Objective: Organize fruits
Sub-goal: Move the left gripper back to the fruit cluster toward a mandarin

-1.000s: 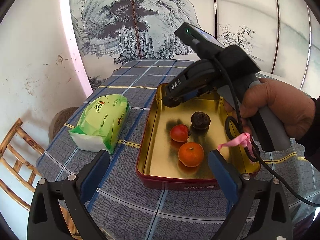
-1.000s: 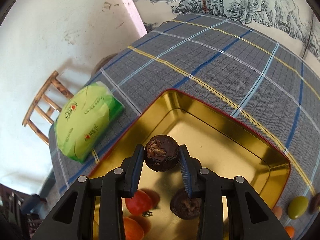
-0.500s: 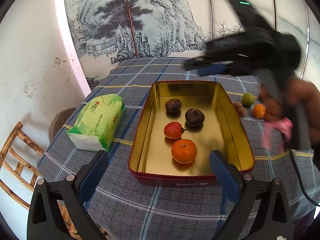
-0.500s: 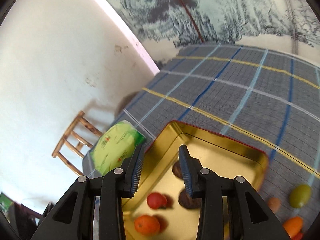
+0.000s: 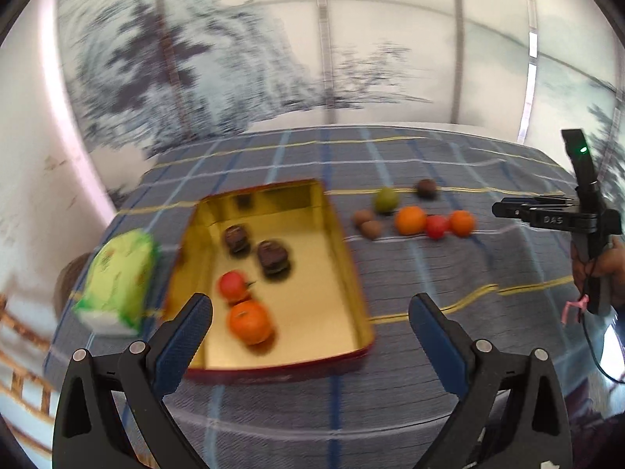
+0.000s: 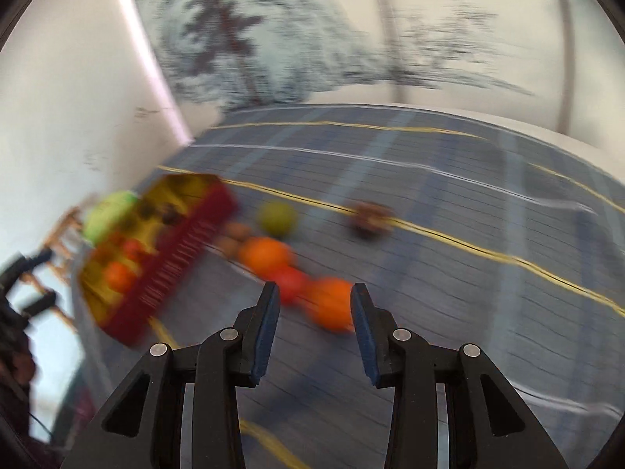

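I see the gold-lined tin [image 5: 343, 258] with red outer walls lying ahead of my left tongs [image 5: 310, 318], holding two dark brown fruits [image 5: 273, 256], a red one [image 5: 233, 286] and an orange [image 5: 250, 321] nearest the left pad. Beyond my right tongs [image 6: 314, 312], loose on the cloth, an orange [image 6: 332, 308] sits just past the pads, touching a red fruit [image 6: 291, 283] and another orange [image 6: 265, 254]; a green fruit [image 6: 278, 217], two small brown ones [image 6: 234, 234] and a dark fruit [image 6: 369, 219] lie farther off.
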The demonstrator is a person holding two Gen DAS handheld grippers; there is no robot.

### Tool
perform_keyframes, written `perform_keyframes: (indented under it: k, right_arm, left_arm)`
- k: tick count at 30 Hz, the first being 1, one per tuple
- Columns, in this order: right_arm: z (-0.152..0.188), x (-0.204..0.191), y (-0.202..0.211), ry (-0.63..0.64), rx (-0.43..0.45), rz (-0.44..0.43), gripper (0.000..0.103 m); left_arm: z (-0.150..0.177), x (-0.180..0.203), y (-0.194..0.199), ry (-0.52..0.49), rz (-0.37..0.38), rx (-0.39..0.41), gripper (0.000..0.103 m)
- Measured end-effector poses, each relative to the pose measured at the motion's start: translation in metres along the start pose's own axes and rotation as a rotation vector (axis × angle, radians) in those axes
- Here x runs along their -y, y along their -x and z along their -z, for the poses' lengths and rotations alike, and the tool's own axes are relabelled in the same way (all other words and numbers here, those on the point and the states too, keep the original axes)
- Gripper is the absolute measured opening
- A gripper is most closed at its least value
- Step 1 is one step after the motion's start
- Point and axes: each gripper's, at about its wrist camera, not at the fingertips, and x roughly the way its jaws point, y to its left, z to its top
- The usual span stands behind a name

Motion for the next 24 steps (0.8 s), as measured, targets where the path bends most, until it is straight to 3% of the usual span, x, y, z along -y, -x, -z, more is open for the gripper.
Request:
perform_keyframes:
  k: [5,11,16,18,24]
  right_arm:
    - [0.024,0.058,0.019,-0.088,0.013,0.055,0.039]
    - [0.04,0.08,0.016,-0.143,0.016,0.029,0.039]
    - [0.042,0.083,0.021,-0.16,0.049,-0.02,0.04]
    - [0.044,0.088,0.023,-0.183,0.056,-0.048,0.04]
    - [0.047,0.099,0.028,-0.246,0.095,-0.115,0.042]
  left_arm:
    - [-0.025,0.032,-0.01,-0.125,0.065,-0.007,0.099]
    - [-0.053,0.06,-0.037,-0.186,0.149,-0.069,0.093]
    - [-0.078,0.07,-0.077,-0.128,0.254,-0.185,0.072]
    - [-0.086,0.069,-0.096,-0.078,0.296,-0.241,0.053]
    - [-0.102,0.064,-0.144,0.077,0.378,-0.335,0.043]
